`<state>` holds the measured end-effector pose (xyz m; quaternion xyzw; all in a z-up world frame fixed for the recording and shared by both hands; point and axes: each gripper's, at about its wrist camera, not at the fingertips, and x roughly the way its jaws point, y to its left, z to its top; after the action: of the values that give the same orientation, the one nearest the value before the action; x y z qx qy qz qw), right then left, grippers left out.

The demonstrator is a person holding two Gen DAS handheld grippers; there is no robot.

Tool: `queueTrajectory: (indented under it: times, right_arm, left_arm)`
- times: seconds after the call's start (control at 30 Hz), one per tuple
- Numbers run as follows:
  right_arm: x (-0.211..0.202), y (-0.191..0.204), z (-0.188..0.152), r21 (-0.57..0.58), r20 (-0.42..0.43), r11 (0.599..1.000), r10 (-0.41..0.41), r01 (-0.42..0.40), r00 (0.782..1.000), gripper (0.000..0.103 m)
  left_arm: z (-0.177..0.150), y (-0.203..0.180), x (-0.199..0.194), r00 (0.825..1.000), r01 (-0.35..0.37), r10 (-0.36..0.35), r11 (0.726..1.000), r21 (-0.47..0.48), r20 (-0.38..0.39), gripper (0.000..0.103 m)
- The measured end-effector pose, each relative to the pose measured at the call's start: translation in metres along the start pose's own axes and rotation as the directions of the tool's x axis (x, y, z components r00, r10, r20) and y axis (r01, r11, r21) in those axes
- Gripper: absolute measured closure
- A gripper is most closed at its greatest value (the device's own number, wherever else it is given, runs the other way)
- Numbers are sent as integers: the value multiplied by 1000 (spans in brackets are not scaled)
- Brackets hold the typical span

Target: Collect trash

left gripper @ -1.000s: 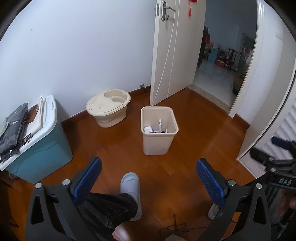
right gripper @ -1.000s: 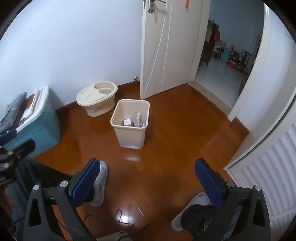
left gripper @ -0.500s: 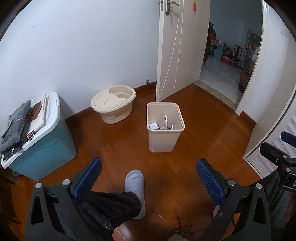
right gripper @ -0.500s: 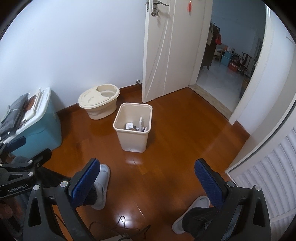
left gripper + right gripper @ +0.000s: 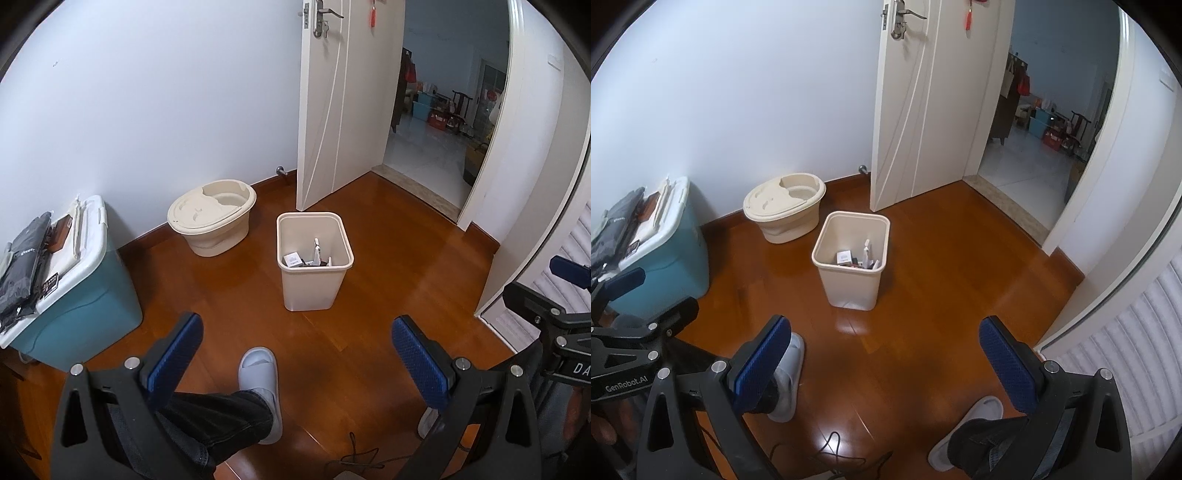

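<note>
A beige square waste bin stands on the wooden floor in front of me, with several pieces of trash lying at its bottom. My left gripper hovers above the floor well short of the bin, open, with nothing between its blue pads. My right gripper is open and empty too, held to the right of the bin. Each gripper shows at the edge of the other's view.
A round beige tub sits by the wall. A teal storage box with a white lid carries dark folded items. The white door stands open onto a tiled room. A person's slippered feet rest on the floor; a louvred panel stands right.
Both views have drifted back and upward: the bin now sits slightly farther and higher in frame. Both grippers stay open and empty.
</note>
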<state>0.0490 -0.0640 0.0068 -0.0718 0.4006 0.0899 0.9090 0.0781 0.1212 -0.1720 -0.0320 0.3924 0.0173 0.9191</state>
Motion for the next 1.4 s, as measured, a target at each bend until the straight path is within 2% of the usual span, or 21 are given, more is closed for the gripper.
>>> queueTrajectory:
  times: [0.27,1.07,1.13,1.23,1.4]
  right_arm:
    - [0,1,0,1,1,1000,0,0,1000,0]
    - [-3,-7,2,-5,8,1000,9,-8,1000,0]
    - [-3,-9,4,-4,6,1000,14,-14,1000,0]
    - [-3,-10,5,-4,5,1000,14,-14,1000,0]
    - [0,-13,6,8,-5,1000,13,-13,1000,0]
  left_arm:
    - [2,-1,-3,1000,-20,20,1000,-3,-1,0]
    - [6,-4,-1,999,25,-25,1000,-8,-41,0]
    - [5,-4,-5,999,27,-28,999,-20,-24,0]
    - [3,-6,-18,999,-18,20,999,-33,48,0]
    - [3,-16,-26,997,-23,23,1000,8,77,0]
